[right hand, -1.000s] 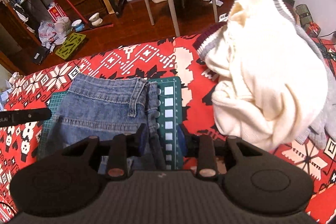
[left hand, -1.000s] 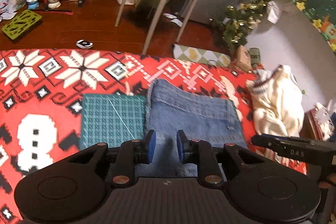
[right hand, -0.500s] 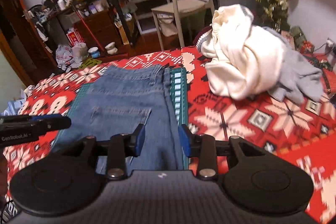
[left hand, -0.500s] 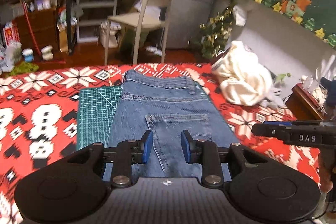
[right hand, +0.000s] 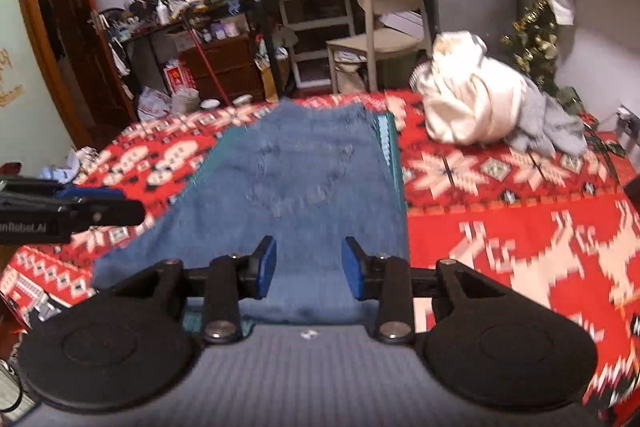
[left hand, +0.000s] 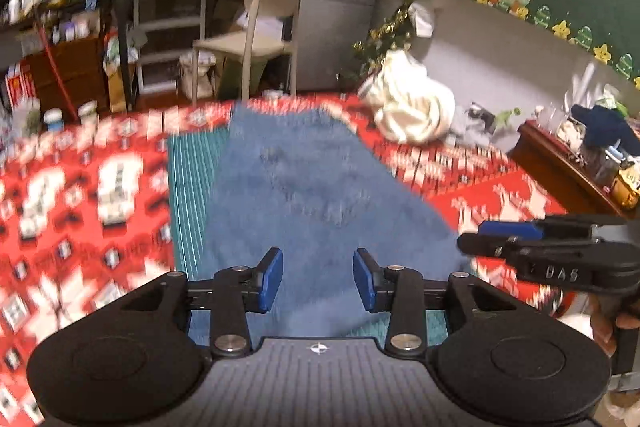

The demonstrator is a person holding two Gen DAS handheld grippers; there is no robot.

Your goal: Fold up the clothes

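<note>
Blue jeans lie flat and lengthwise on a green cutting mat, which rests on a red patterned blanket. The waistband is at the far end. My left gripper hovers over the near end of the jeans; its jaws are opening and nothing is between the blue pads. My right gripper hovers over the same end, open and holding nothing. Each gripper shows in the other's view: the right gripper at the right edge, the left gripper at the left edge.
A crumpled white sweater and a grey garment lie on the blanket at the far right. Beyond the blanket stand a beige chair, cluttered shelves and a small Christmas tree. A wooden side table stands on the right.
Both grippers have drawn back from the waistband to the near end of the jeans, so the whole length now shows. The left jaws have widened.
</note>
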